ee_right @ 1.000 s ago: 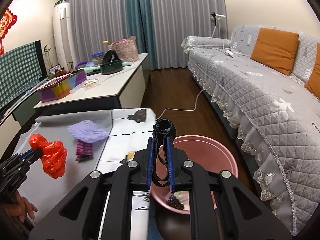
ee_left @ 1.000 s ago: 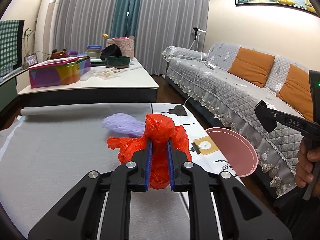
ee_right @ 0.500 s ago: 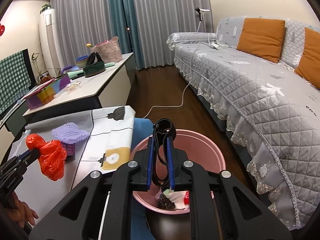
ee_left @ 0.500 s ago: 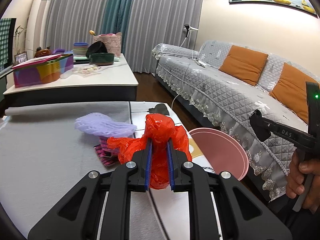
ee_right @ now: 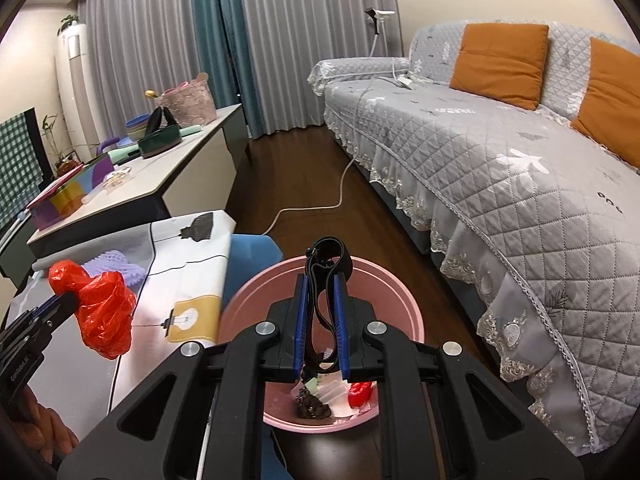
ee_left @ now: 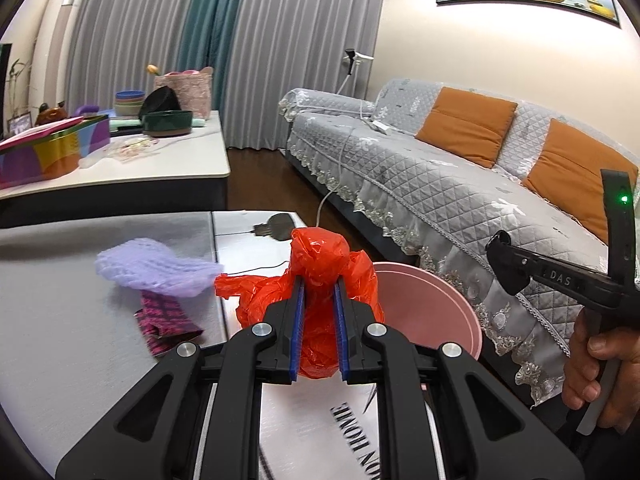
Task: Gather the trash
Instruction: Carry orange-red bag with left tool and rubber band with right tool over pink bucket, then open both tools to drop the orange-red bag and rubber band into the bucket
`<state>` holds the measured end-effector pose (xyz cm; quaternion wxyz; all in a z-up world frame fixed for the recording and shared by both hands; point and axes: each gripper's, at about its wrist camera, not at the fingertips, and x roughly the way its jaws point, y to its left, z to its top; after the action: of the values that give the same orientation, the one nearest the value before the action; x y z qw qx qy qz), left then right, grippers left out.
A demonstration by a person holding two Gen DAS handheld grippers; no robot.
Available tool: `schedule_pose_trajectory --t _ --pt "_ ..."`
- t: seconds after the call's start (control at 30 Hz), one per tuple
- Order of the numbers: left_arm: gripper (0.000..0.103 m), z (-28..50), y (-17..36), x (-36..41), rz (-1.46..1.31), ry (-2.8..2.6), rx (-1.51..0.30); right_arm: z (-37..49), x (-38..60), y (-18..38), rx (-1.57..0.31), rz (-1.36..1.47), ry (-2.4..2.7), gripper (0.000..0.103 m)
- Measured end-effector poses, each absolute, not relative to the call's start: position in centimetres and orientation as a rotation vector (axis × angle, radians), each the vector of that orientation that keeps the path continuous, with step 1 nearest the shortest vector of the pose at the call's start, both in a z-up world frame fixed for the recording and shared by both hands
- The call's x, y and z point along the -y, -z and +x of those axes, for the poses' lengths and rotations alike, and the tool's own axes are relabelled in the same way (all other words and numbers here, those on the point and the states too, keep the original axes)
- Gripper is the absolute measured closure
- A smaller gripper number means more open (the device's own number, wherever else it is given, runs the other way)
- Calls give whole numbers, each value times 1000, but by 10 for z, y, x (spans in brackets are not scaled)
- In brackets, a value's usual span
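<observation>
Red plastic bag [ee_left: 320, 280] squeezed in left gripper [ee_left: 319, 292]. Right gripper [ee_right: 320, 300] pinches black strap [ee_right: 326, 276] over pink bin [ee_right: 248, 308]. Only right view shows trash inside bin.

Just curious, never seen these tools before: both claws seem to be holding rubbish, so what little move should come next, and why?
Probably the right gripper opens. It holds a black strap directly above the pink bin, which already has scraps in it. The left gripper, clamping the red bag, sits short of the rim.
</observation>
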<state>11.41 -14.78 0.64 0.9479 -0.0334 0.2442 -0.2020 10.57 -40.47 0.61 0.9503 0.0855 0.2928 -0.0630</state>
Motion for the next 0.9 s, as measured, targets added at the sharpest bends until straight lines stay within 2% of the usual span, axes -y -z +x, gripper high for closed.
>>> schedule_pose_trajectory --t 0.9 --pt "89 165 6 244 -29 634 -493 125 425 14 -626 197 166 90"
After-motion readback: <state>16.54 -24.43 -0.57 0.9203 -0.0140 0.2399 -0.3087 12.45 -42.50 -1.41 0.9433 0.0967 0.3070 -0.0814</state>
